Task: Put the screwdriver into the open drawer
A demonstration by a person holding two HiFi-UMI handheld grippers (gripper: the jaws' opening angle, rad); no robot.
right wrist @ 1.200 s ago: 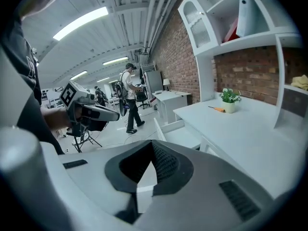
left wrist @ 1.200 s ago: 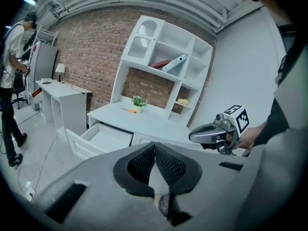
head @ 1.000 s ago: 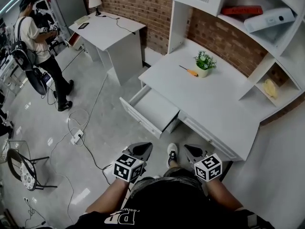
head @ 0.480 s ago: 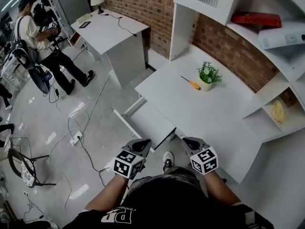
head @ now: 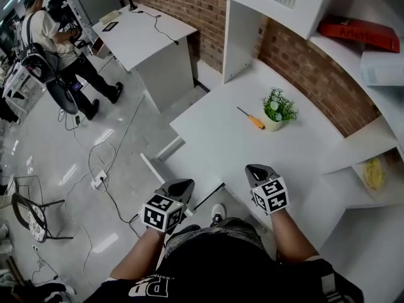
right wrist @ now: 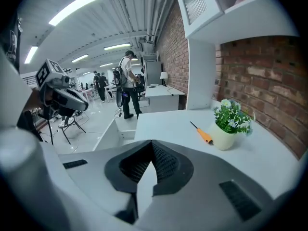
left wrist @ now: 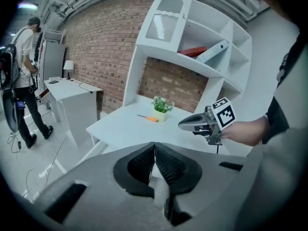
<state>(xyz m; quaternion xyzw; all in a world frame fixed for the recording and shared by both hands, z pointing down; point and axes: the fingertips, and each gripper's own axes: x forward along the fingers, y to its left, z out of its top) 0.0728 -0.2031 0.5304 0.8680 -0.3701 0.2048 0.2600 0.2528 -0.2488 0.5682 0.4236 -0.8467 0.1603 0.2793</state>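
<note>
The screwdriver, thin shaft and orange handle, lies on the white desk beside a small potted plant. It also shows in the left gripper view as the screwdriver and in the right gripper view as the screwdriver. The open drawer juts from the desk's front left, partly hidden by the left gripper. That gripper is shut and empty, its pads meeting. The right gripper hovers over the desk's near edge, well short of the screwdriver, shut with nothing in it.
Shelves over the desk hold a red book and a yellow object. A second white desk with a lamp stands at the back left, a person beside it. Cables and a power strip lie on the floor, with a chair at the left.
Both grippers have travelled forward towards the desk, the right one now over its near edge. The desk and drawer have come closer in view. The person at the back left has stepped along.
</note>
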